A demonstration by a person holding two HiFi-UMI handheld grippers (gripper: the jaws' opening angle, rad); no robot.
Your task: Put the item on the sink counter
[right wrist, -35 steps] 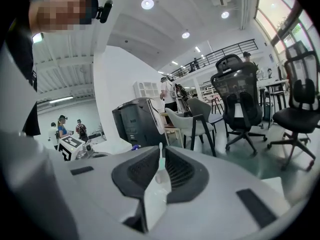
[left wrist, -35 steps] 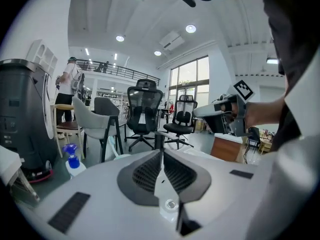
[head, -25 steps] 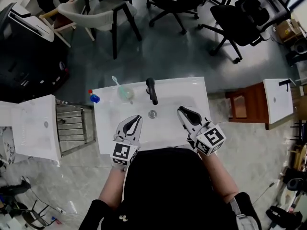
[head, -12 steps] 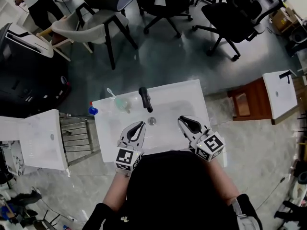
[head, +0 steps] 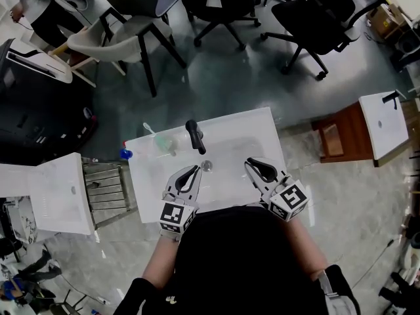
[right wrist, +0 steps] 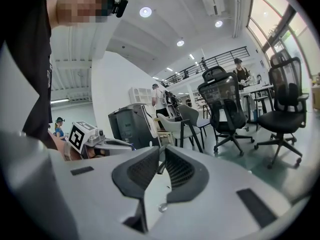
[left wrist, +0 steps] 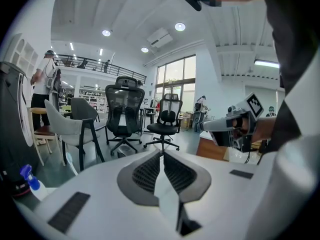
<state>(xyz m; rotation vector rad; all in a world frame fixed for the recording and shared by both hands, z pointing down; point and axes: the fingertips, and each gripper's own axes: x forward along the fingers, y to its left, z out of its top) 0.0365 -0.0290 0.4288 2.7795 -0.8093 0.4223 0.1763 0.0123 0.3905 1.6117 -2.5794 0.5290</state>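
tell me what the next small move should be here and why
Probably just draw both grippers back from the basin. The left gripper and right gripper are both shut with nothing between their jaws, and the cup with a toothbrush already stands on the sink counter left of the faucet, so nothing seems left to place.

This is a big office hall used like a test lab. Black office chairs (head: 328,18) on wheels stand on a shiny floor (head: 249,77). A white sink (head: 266,123) stands in the open, with a second sink (head: 46,176) and a third sink (head: 380,130) nearby. There are tall windows (left wrist: 175,81), round ceiling lights (left wrist: 180,27) and a high balcony (left wrist: 100,64).
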